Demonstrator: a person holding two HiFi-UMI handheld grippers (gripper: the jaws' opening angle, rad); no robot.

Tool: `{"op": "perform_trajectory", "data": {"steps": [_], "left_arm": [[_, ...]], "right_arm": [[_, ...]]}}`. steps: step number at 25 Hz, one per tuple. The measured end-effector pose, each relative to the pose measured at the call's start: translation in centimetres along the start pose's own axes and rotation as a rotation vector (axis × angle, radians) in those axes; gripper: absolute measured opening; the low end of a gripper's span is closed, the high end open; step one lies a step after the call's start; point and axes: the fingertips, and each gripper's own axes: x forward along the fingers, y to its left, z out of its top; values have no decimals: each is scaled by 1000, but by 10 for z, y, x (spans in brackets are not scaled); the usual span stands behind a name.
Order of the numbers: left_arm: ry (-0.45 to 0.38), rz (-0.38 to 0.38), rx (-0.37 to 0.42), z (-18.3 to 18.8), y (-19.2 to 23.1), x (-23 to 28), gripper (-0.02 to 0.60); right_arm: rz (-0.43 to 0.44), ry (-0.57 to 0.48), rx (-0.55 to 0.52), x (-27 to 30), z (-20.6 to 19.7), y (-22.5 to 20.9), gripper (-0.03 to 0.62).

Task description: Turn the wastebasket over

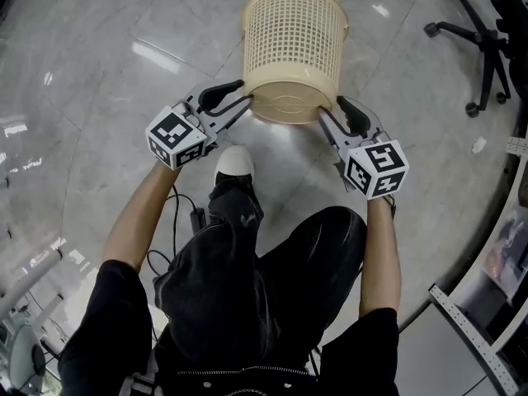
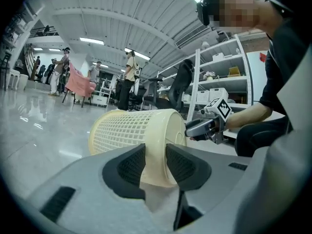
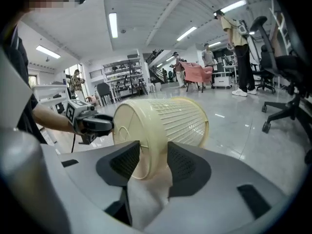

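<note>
Two tools pinch the wastebasket (image 1: pixel 293 48), which lies on its side at twelve o'clock: the left gripper (image 1: pixel 246 93) and right gripper (image 1: pixel 330 106) each clamp its base rim. A white shoe (image 1: pixel 234 160) sits at six, an office chair (image 1: pixel 478 40) at two.

The cream lattice plastic wastebasket (image 1: pixel 293 40) had a smooth, slightly glossy finish. The pale polished tiled floor (image 1: pixel 99 97) was glossy and mirrored the ceiling lights. The left gripper (image 2: pixel 155 150) and right gripper (image 3: pixel 153 147) had matt grey plastic bodies with black textured pads (image 2: pixel 130 167). The black cloth trousers (image 1: pixel 247 287) were matt.
</note>
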Motion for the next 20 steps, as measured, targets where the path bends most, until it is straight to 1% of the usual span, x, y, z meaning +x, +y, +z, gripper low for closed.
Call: {"op": "perform_trajectory", "data": {"steps": [1,4,8,11,14,17,20], "left_arm": [[20,-4,4,-9,-2,0,130],[59,0,-4,-35,-6,0,130],[58,-7,0,-56,-12,8,132],[52,-16,-1,-69,-16,12,134],[57,-9,-1,-83,-15,17,137],[89,-12,-21,-103,-18,19,138],[119,-16,-15,-116,-16,22,141]], "right_arm": [[4,25,-19,0,-9,0,181],[17,75,-45,5,-33,-1,173],[0,117,-81,14,-60,-7,173],[-14,139,-81,20,-76,-12,173],[-25,140,-73,27,-89,-17,173],[-26,150,-71,31,-105,-17,173],[-26,171,-70,39,-121,-18,173]]}}
